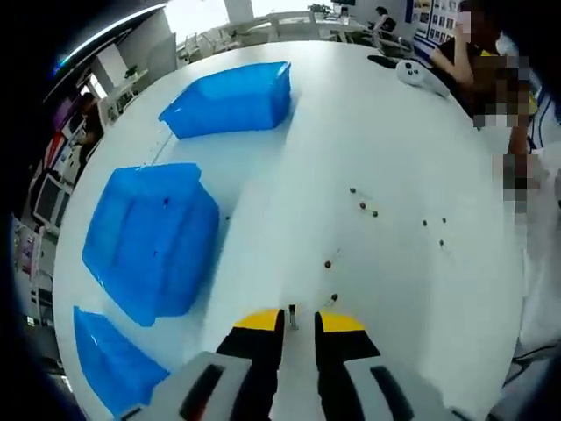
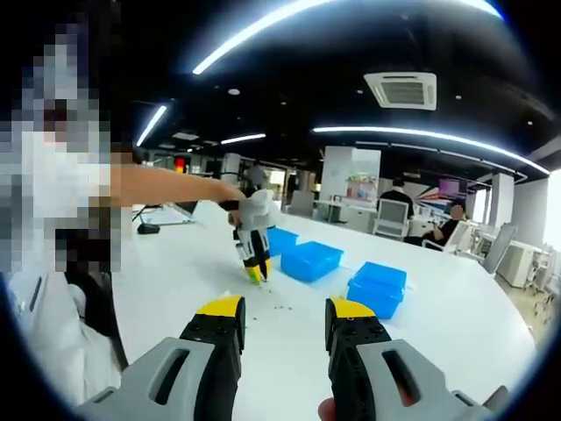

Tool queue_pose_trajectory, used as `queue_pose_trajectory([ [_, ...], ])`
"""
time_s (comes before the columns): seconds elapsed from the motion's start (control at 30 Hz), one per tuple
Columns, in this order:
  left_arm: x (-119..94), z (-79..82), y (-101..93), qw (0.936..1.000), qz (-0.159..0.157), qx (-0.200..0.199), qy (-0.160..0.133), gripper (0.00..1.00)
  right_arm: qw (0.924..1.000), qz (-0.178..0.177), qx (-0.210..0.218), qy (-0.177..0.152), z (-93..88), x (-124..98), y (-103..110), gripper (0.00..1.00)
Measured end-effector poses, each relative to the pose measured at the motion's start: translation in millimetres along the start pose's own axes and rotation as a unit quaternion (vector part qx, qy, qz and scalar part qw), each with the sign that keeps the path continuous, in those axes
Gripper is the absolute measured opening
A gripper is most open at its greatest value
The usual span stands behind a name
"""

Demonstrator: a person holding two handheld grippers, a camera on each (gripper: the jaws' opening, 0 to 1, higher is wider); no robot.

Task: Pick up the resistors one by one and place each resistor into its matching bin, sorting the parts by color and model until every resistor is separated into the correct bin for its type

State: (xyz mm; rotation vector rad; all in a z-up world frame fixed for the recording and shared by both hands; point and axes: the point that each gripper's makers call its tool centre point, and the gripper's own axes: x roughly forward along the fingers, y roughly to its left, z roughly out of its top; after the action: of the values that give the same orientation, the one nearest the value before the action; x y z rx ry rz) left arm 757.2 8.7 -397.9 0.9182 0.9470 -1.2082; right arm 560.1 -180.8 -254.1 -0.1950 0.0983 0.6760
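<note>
My left gripper (image 1: 300,326) pinching one resistor (image 1: 293,317); lift gently toward matching bin (image 1: 153,237), avoid twisting. Right gripper (image 2: 285,317) spread, idle.

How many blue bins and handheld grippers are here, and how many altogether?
Blue plastic bins: 3
Yellow-tipped grippers: 2 (left gripper, right gripper)
Total: 5
The left gripper pinches one small resistor; loose resistors are too tiny to count.
</note>
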Motion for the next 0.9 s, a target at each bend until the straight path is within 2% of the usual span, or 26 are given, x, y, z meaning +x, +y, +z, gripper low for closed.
queue_pose_trajectory([
  [0.2,-12,7.3,16.5,0.9990,0.018,-0.026,-0.031,0.15,1.0000,-0.003,0.000,0.000,1.0,-2,-1,0.38],
  [0.3,-8,4.3,17.3,0.9991,0.020,-0.028,-0.025,0.14,1.0000,-0.004,0.001,0.001,0.0,-2,-2,0.38],
  [0.47,1,0.6,6.0,0.9997,-0.004,-0.024,-0.006,0.13,1.0000,-0.002,0.002,0.004,-1.6,0,-1,0.38],
  [0.53,3,1.9,8.3,0.9986,-0.006,-0.051,-0.008,0.13,1.0000,-0.003,0.003,0.005,-2.3,0,-2,0.38],
  [0.57,2,1.9,9.3,0.9987,-0.008,-0.050,-0.007,0.12,1.0000,-0.003,0.003,0.005,-2.8,0,-3,0.38],
  [0.67,2,1.9,0.0,0.9955,-0.035,-0.088,-0.005,0.05,1.0000,-0.004,0.003,0.006,-3.2,0,-3,0.38],
  [0.7,1,2.2,5.3,0.9963,-0.030,-0.080,-0.003,0.05,1.0000,-0.004,0.004,0.006,-3.1,0,-4,0.38],
  [0.83,1,1.3,7.7,0.9907,-0.040,-0.130,-0.002,0.04,1.0000,-0.003,0.003,0.007,-4.0,2,-3,0.38],
  [0.9,0,1.0,9.0,0.9899,-0.042,-0.136,-0.003,0.03,1.0000,-0.002,0.003,0.007,-3.5,2,-2,0.38],
])
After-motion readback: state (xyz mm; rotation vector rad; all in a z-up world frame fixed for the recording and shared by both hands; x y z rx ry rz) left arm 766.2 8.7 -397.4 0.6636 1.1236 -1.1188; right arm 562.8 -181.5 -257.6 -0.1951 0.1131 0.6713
